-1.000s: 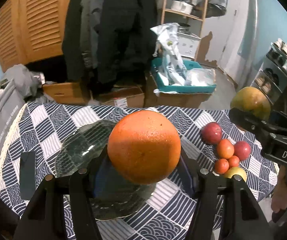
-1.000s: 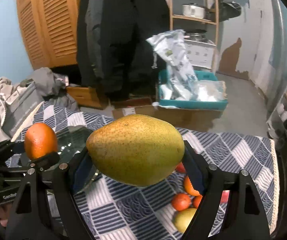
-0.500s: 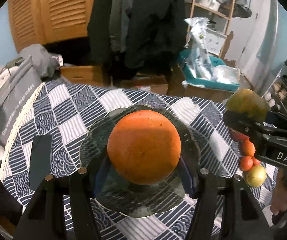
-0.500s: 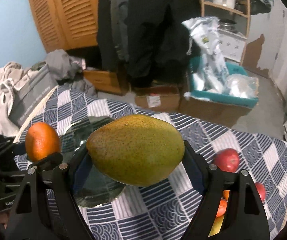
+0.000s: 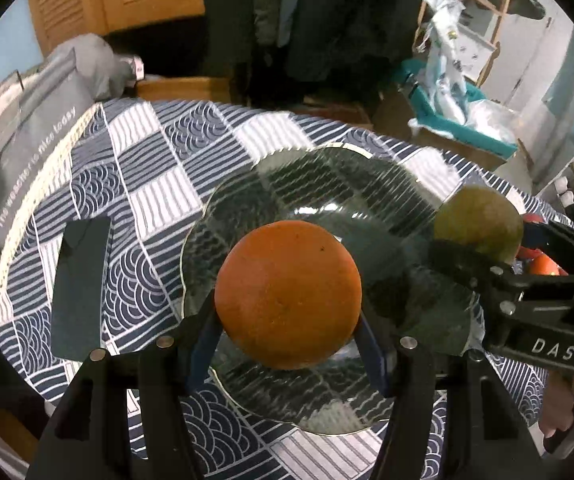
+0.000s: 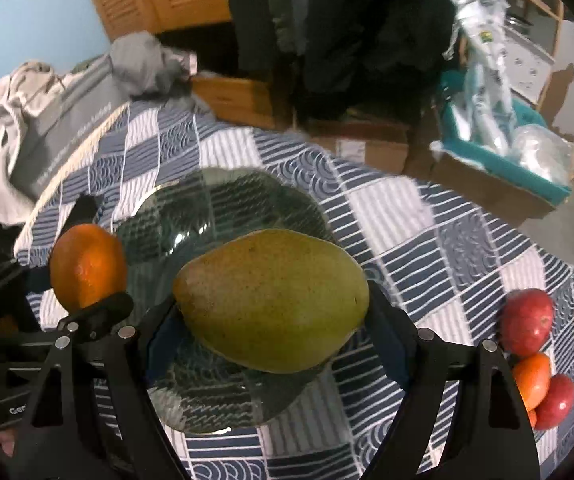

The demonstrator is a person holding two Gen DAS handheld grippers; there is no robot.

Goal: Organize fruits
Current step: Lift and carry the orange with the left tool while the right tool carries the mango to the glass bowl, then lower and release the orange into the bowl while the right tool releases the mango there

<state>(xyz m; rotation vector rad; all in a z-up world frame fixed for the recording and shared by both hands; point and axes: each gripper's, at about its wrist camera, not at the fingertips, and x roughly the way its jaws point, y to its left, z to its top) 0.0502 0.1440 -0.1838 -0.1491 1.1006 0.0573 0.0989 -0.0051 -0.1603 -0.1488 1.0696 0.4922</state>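
While each hand-held gripper clamps fruit, left (image 5: pixel 287 340) an orange (image 5: pixel 287 294), right (image 6: pixel 271 332) a mango (image 6: pixel 271 300), loose fruits (image 6: pixel 535 344) sit beside the glass plate (image 5: pixel 327 184).

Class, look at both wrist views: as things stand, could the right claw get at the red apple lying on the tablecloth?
Probably not yet. The right claw is shut on the mango, so its jaws are full. The red apple lies uncovered on the tablecloth beside it, so the way looks free once the mango is set down.
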